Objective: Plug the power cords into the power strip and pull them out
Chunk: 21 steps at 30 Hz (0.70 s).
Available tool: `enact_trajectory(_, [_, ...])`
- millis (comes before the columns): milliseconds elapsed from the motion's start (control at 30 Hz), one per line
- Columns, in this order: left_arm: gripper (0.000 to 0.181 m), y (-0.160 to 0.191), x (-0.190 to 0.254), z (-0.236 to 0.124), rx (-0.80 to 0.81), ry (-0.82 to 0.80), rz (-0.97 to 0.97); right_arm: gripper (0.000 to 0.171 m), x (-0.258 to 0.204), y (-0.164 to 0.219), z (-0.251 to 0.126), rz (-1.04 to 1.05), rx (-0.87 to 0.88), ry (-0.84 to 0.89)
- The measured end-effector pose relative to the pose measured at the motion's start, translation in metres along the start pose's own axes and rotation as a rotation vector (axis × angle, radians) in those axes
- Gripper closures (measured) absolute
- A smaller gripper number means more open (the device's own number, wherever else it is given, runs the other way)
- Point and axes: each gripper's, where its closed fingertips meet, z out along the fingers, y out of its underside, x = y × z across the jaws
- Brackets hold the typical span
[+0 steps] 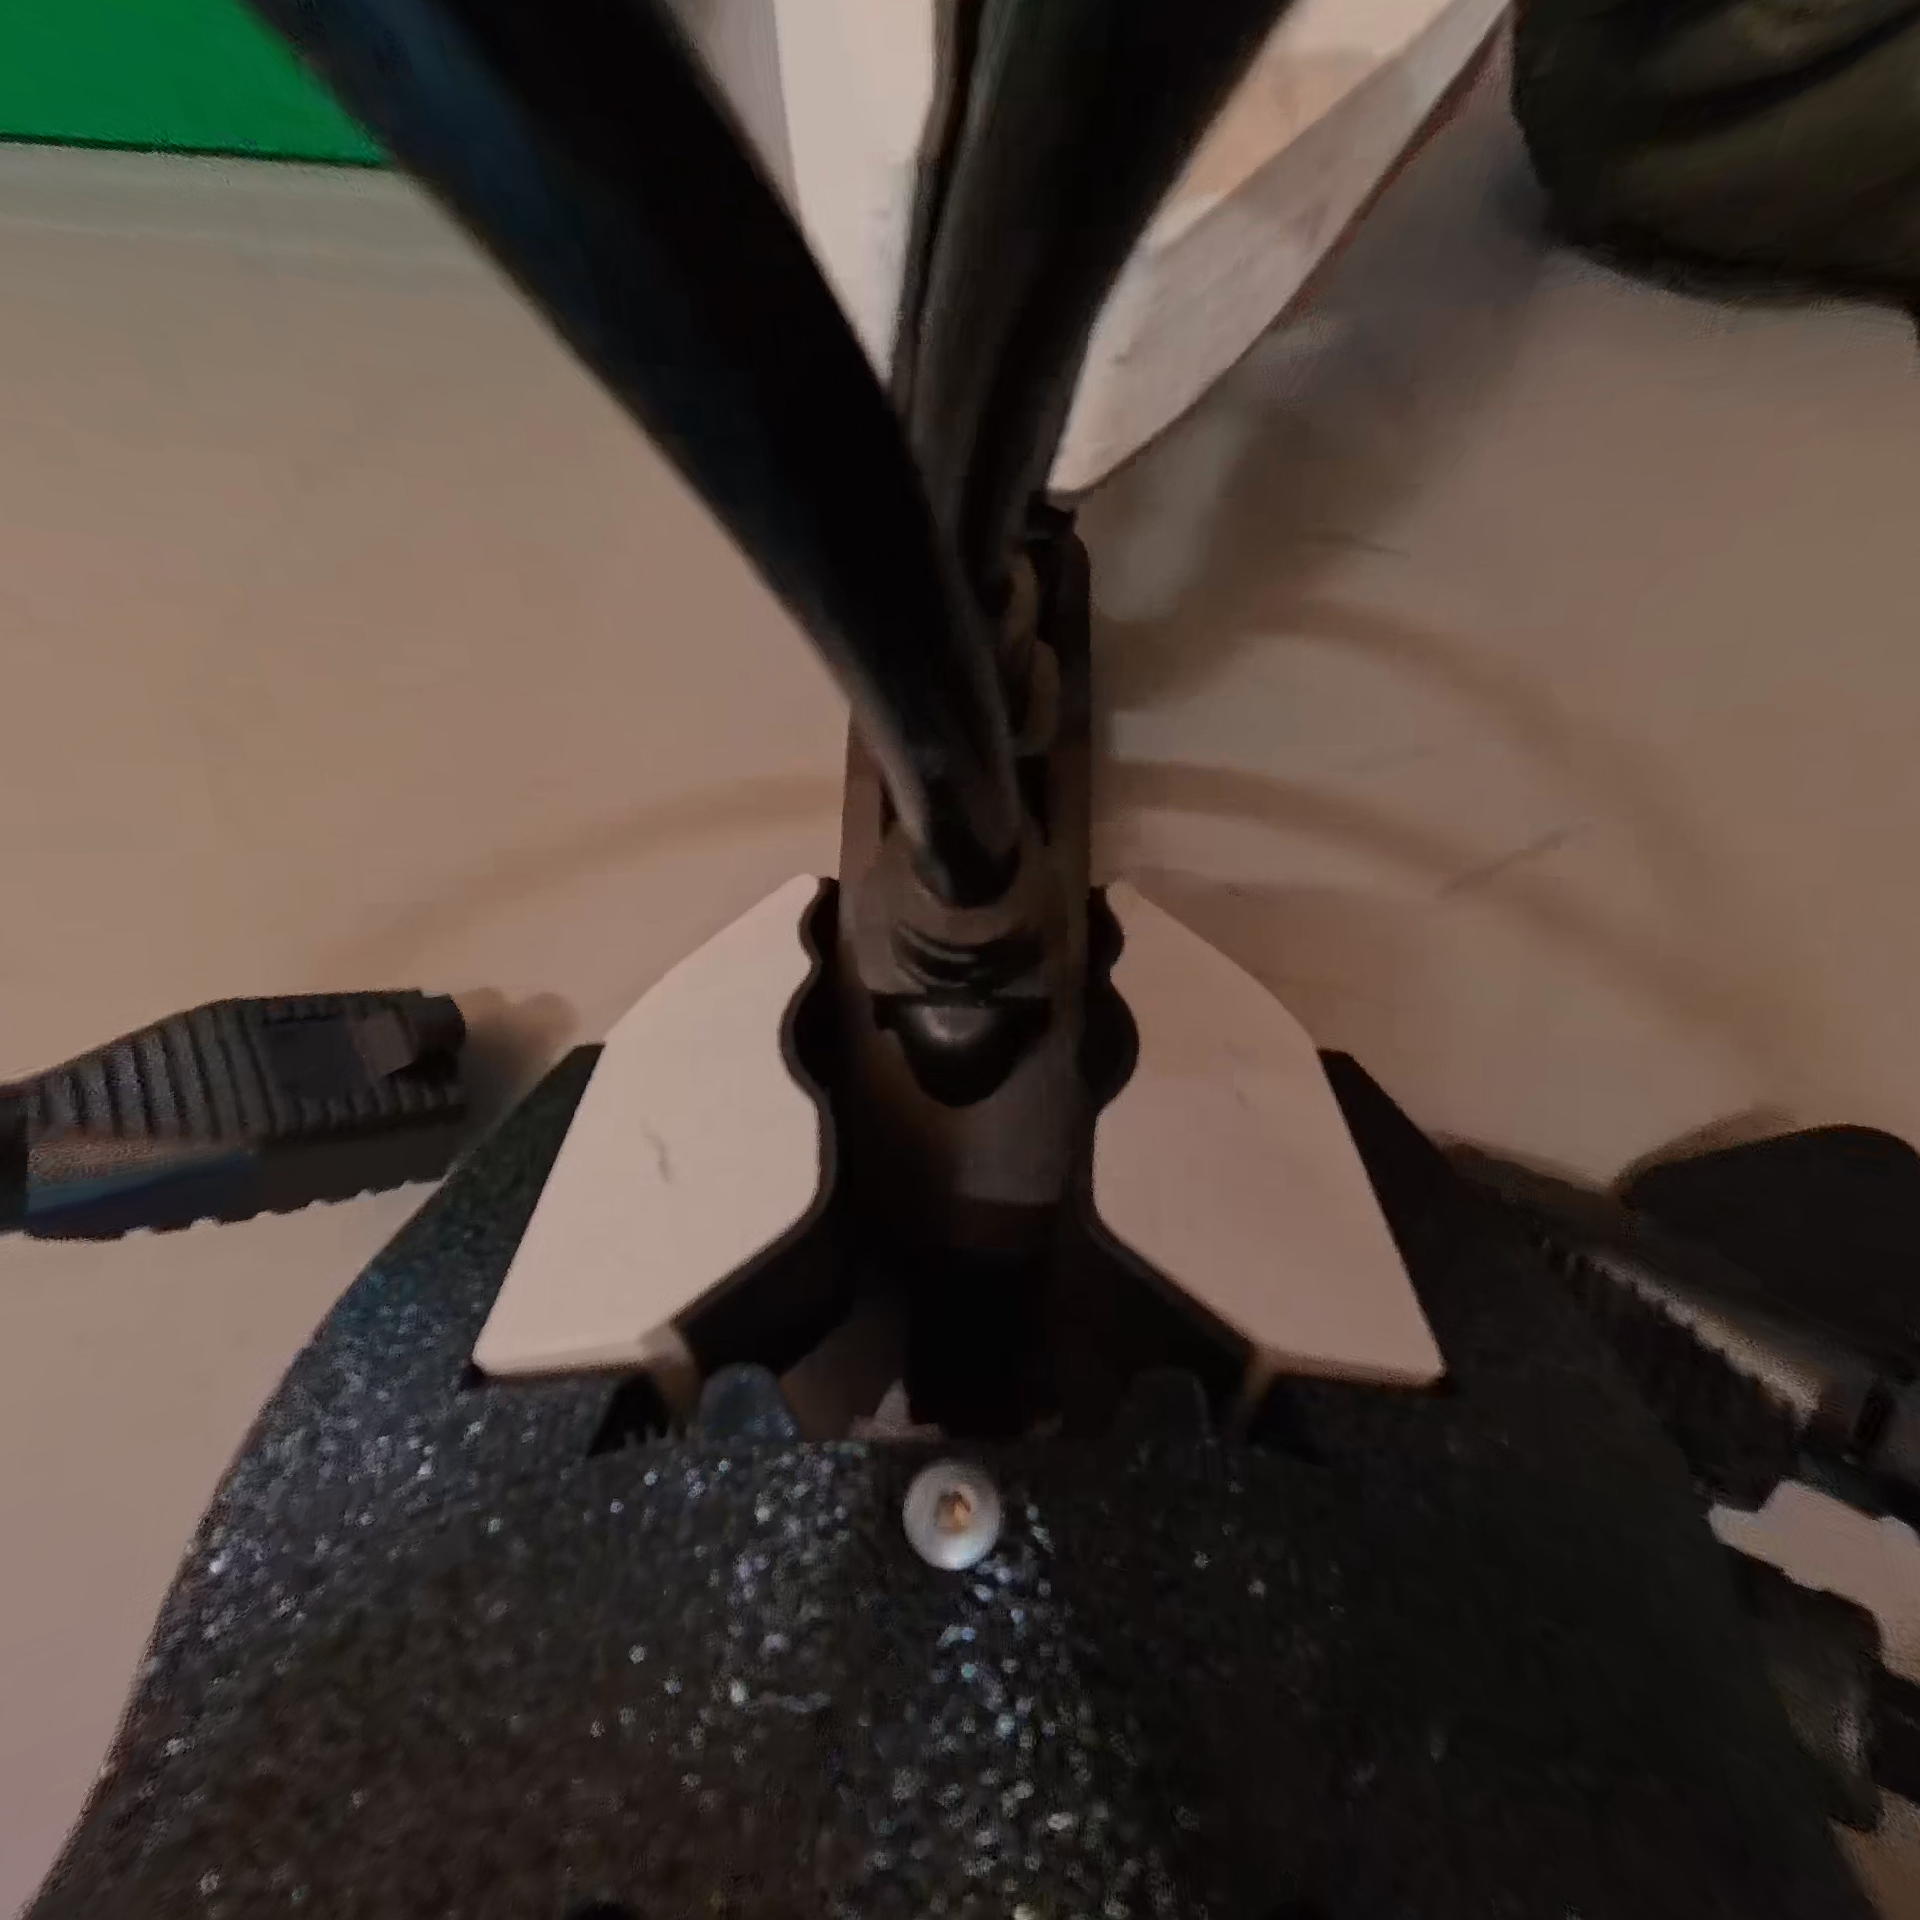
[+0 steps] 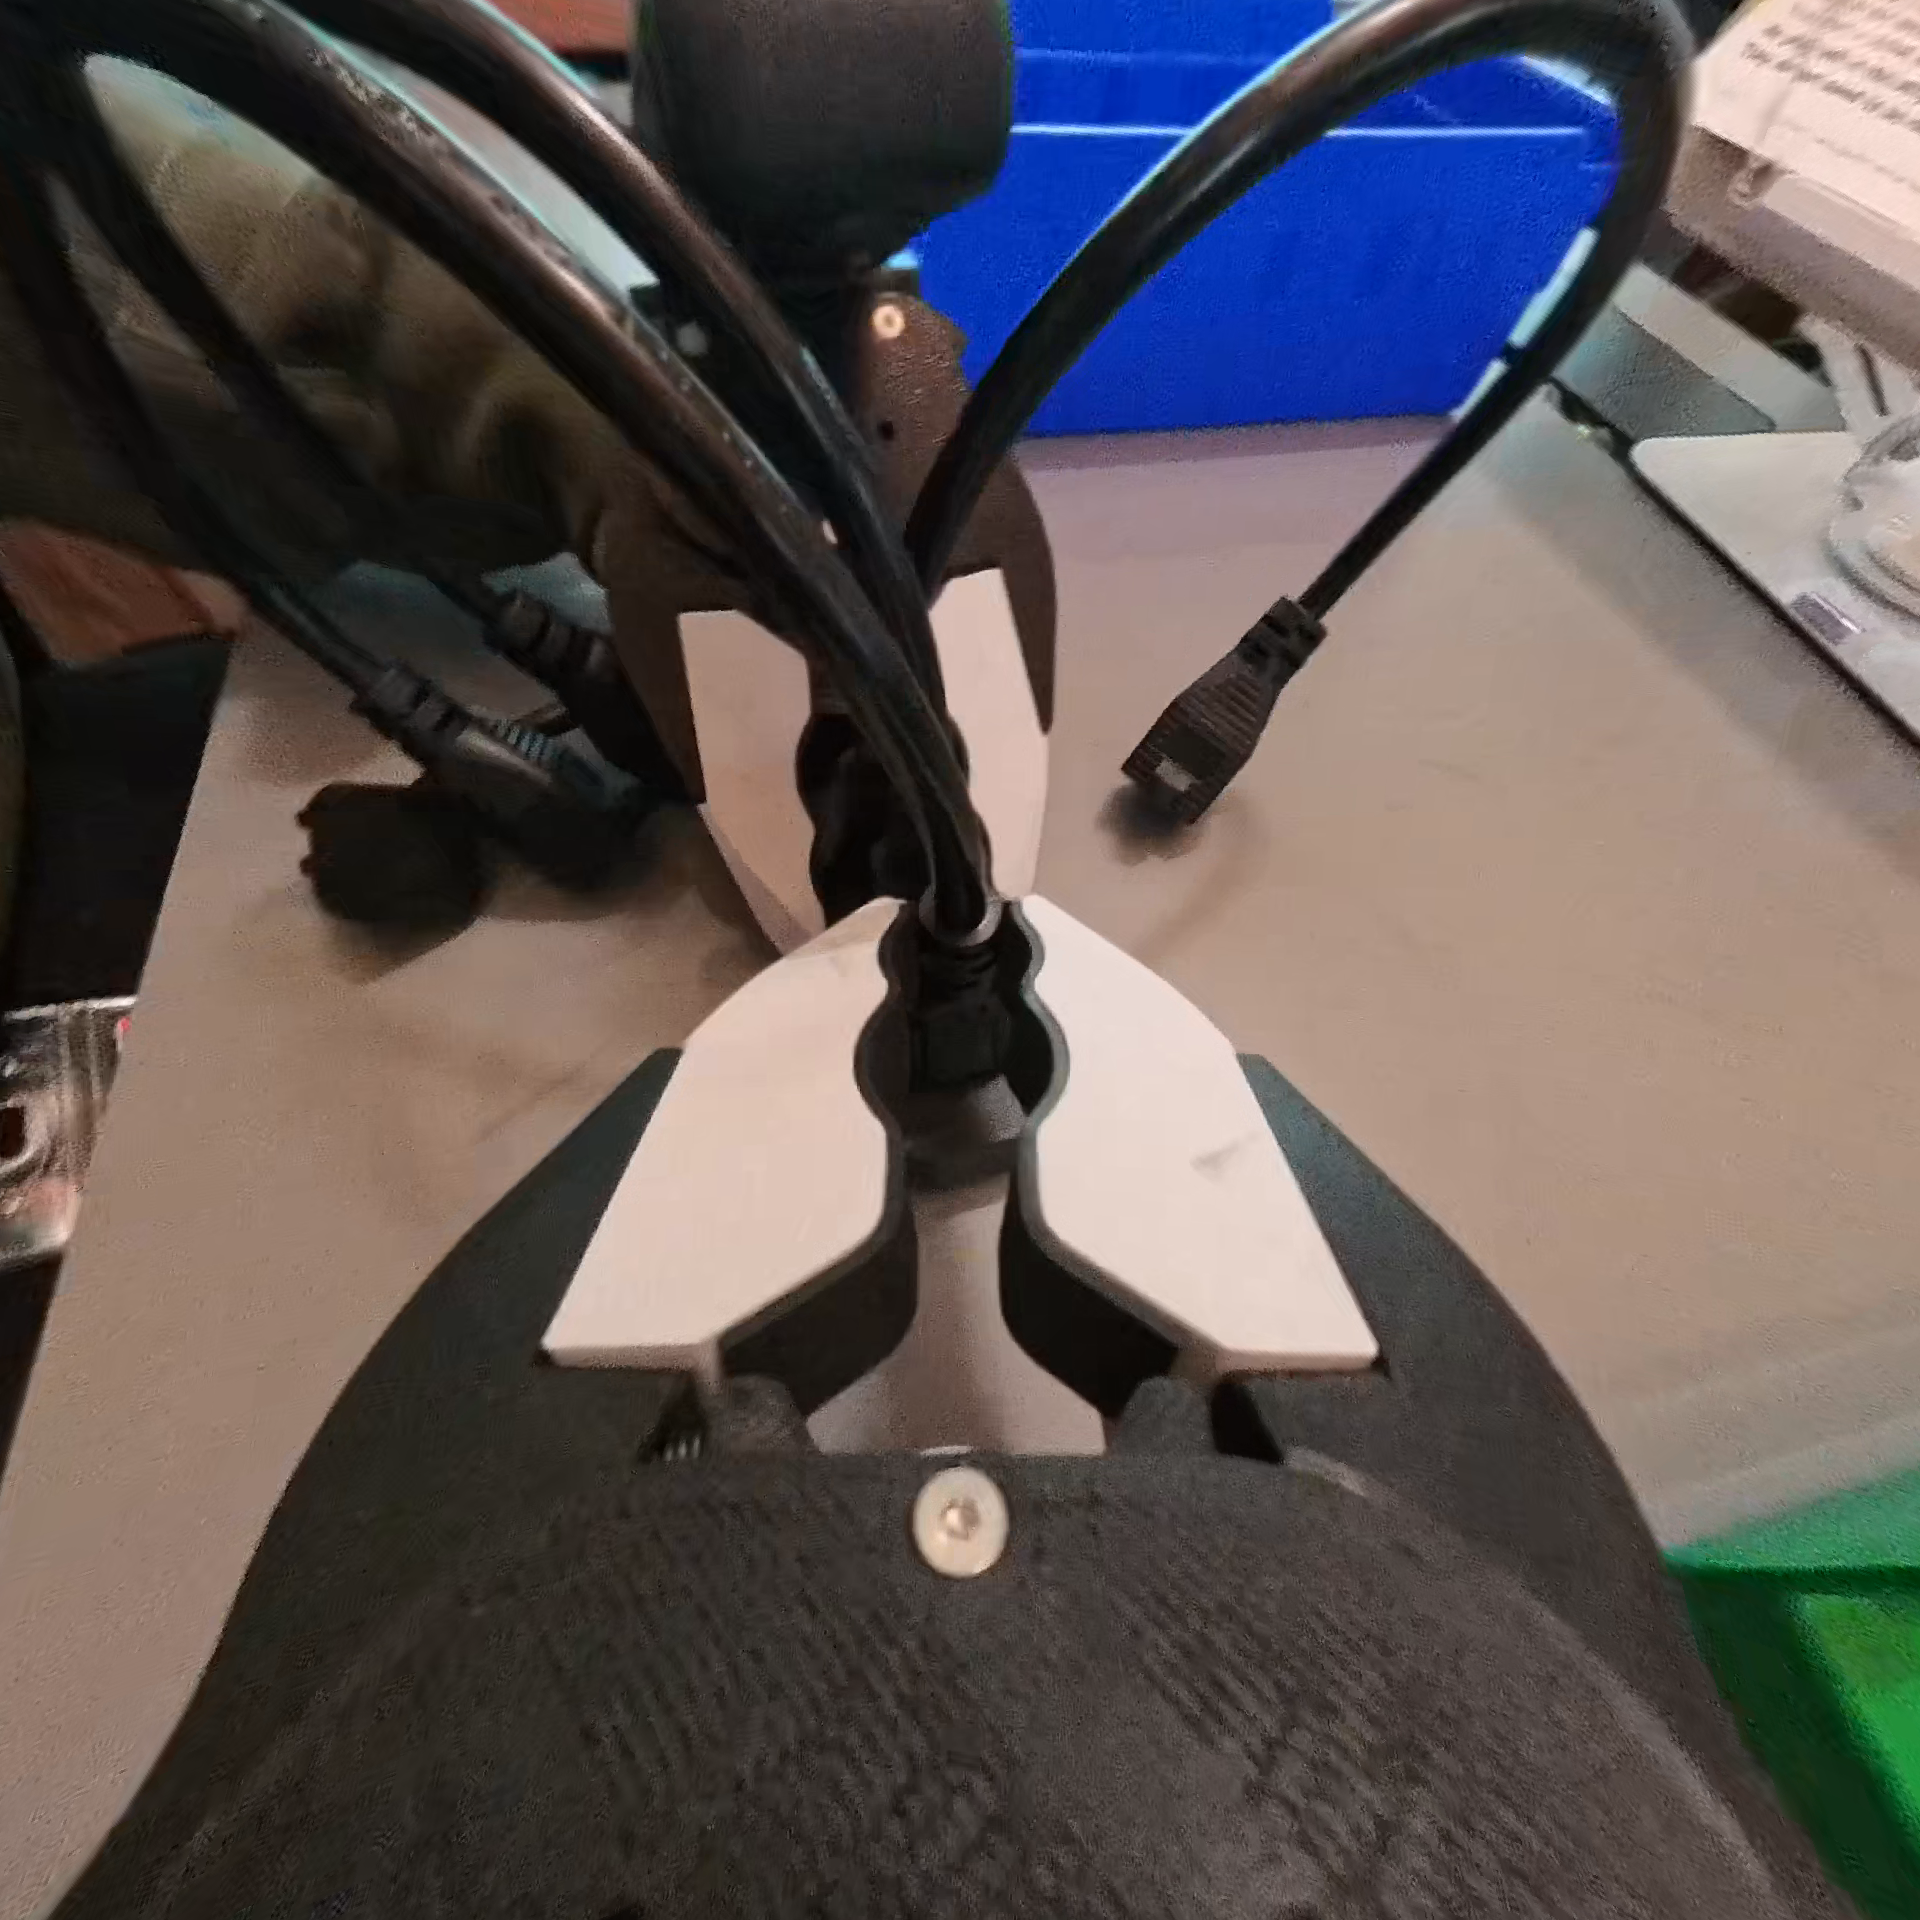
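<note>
The thick black power cords (image 1: 665, 416) smear into blur and run off the top edge of the left wrist view. At lower right a ribbed black connector (image 1: 1704, 1320) is cut by the frame edge. The dark olive mass (image 2: 343, 343) at upper left of the right wrist view is too blurred to identify.

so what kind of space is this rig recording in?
Probably a lab or workshop bench, not a home. A plain grey tabletop carries loose black power cords, with a blue plastic bin behind and a green one at the near edge.
</note>
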Motion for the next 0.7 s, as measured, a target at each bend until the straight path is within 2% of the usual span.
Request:
enact_trajectory(233, [0.136, -0.002, 0.000, 0.001, 0.006, 0.002, 0.004, 0.157, 0.001, -0.002, -0.001, 0.050, 0.023, -0.035])
enact_trajectory(433, [0.137, -0.003, 0.005, 0.004, -0.023, 0.047, 0.056, 0.156, -0.003, 0.008, -0.007, 0.033, -0.099, -0.033])
enact_trajectory(567, [0.130, -0.005, 0.001, 0.000, -0.083, -0.031, 0.105, 0.156, -0.005, 0.008, -0.008, 0.067, -0.067, 0.001])
enact_trajectory(600, [0.138, -0.006, 0.006, -0.003, -0.091, -0.006, 0.113, 0.156, -0.006, 0.008, -0.008, 0.062, -0.066, 0.014])
enact_trajectory(700, [0.140, -0.005, 0.006, -0.011, -0.130, -0.010, 0.113, 0.156, -0.006, 0.008, -0.008, 0.076, -0.046, 0.041])
